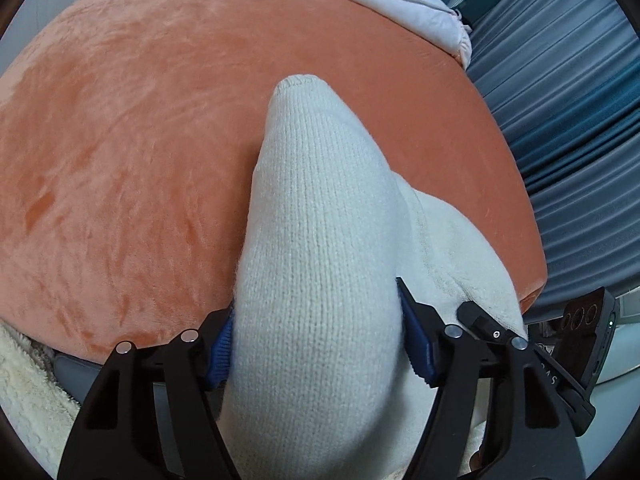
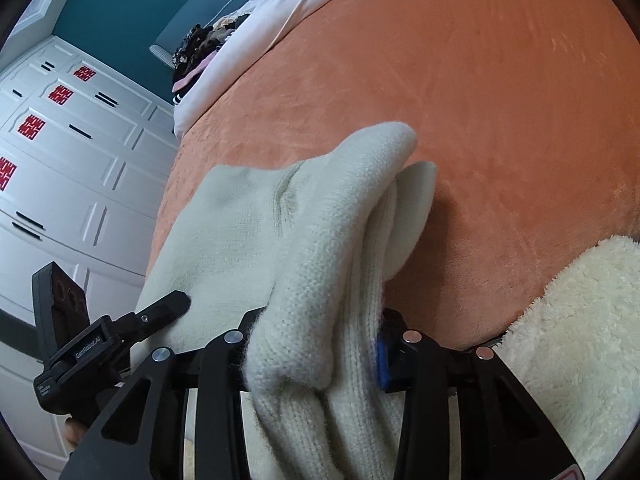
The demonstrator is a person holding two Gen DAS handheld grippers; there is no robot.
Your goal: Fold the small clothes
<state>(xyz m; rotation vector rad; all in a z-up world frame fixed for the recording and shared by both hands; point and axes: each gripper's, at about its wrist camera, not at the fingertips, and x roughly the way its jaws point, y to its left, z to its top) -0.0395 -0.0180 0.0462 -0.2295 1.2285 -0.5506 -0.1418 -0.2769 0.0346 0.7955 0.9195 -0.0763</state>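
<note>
Knitwear fills both views: a cream knitted garment [image 1: 320, 264] lies on an orange plush bed cover [image 1: 132, 152] and runs back between my fingers on each side.

My left gripper [image 1: 318, 354] has its fingers [image 1: 219, 356] pressed in on a long rounded fold of the garment. The fold stretches straight ahead from the fingers and ends in a narrow tip on the cover. More of the cloth bulges just right of the fingers.

My right gripper [image 2: 316, 354] pinches a bunched, layered edge of the same garment [image 2: 280, 236]. Its blue pad [image 2: 385, 364] touches the ribbed knit. Ahead of the fingers the layers end in rounded folds; to their left a flat panel spreads over the cover's edge [image 2: 500, 128].

Right of my right fingers sits a fluffy cream blanket [image 2: 576, 344]. Far ahead lies white bedding [image 2: 240, 56]. Left of them stands a white wardrobe [image 2: 72, 184] with red emblems. Right of my left fingers hang blue curtains [image 1: 576, 128].
</note>
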